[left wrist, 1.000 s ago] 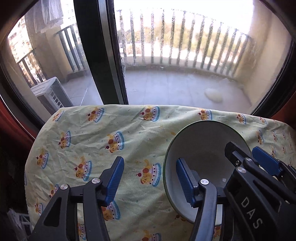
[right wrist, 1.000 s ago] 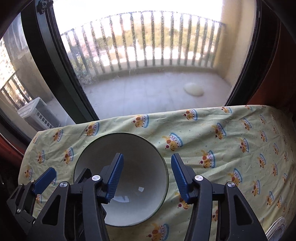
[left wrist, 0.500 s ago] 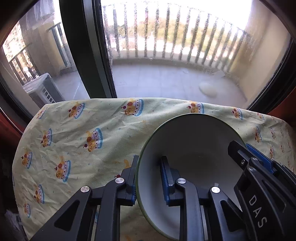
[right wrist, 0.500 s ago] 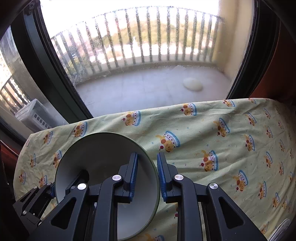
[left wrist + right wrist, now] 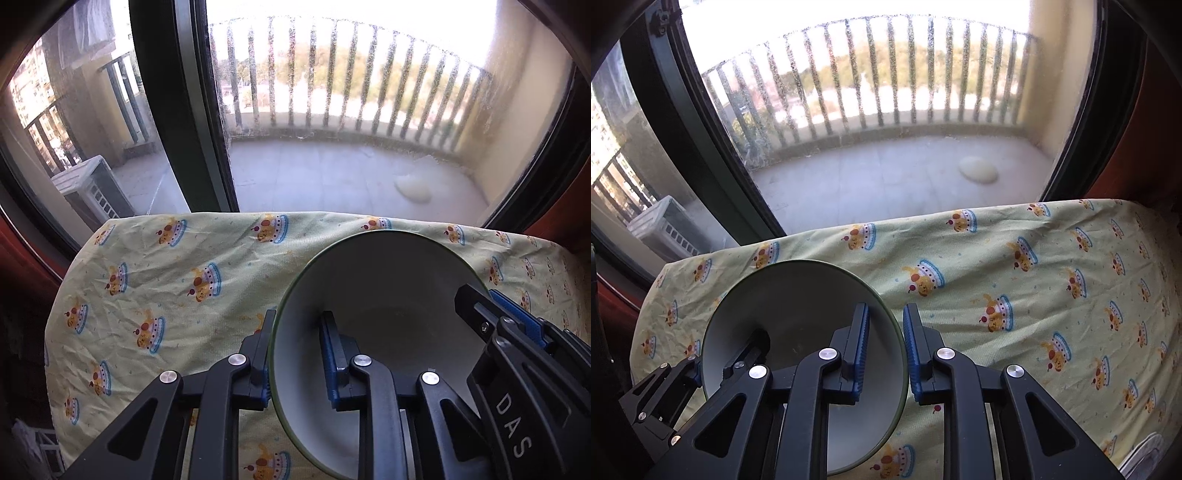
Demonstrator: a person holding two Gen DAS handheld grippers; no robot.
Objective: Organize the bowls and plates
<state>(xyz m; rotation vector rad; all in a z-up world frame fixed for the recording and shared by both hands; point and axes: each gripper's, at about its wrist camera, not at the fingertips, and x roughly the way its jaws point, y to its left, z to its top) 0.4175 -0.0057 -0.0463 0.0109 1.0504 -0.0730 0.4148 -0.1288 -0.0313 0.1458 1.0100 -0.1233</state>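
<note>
A white bowl with a thin green rim sat low and right of centre in the left wrist view and low left in the right wrist view, and nothing lay inside it. The left gripper had clamped onto the bowl's left-hand wall, one blue-padded finger outside and one inside, and the right gripper pinched the opposite wall the same way, its jaws having just been closing with the rim between them. Each gripper also showed in the other's view, the right one at the lower right edge of the left wrist view and the left one at the lower left corner of the right wrist view. The bowl was tipped between the two claws; whether its base touched the surface I could not tell. Under it spread a wrinkled pale yellow cloth printed with cartoon cakes, covering the whole table. Beyond, across the top of both frames, a dusty glass door with a dark frame looked onto a tiled balcony with a baluster railing, and an outdoor air conditioner unit stood at the left.
</note>
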